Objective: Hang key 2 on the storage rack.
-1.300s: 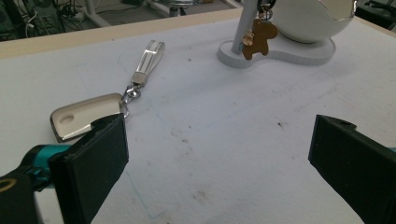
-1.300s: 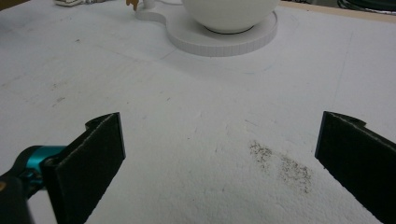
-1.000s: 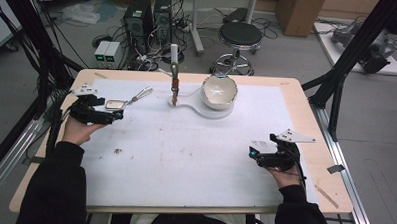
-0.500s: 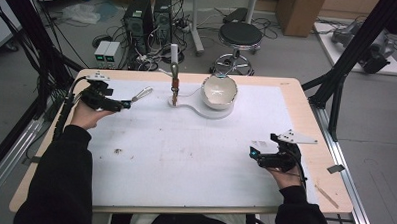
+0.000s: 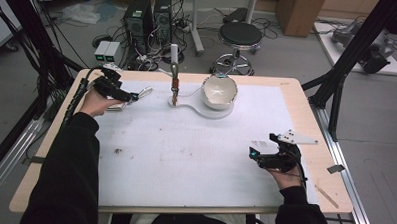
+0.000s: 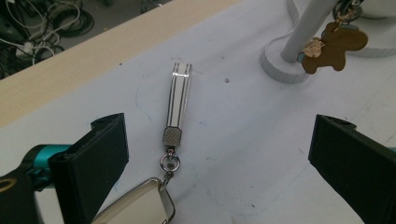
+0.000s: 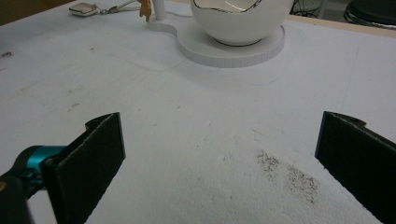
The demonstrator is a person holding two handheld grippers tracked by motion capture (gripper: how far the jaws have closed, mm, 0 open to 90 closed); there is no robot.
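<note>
— Where is the key fob?
— The key fob (image 6: 140,207) lies on the white mat (image 5: 195,157) near the far left corner, its strap (image 6: 178,98) pointing away, close to the stand (image 5: 173,76).
— And the left gripper (image 6: 219,154)?
— Jaws wide apart, one on each side of the fob, gripping nothing.
— The right gripper (image 5: 257,155)?
— Open too, over bare mat, well apart from the bowl (image 5: 219,91).
</note>
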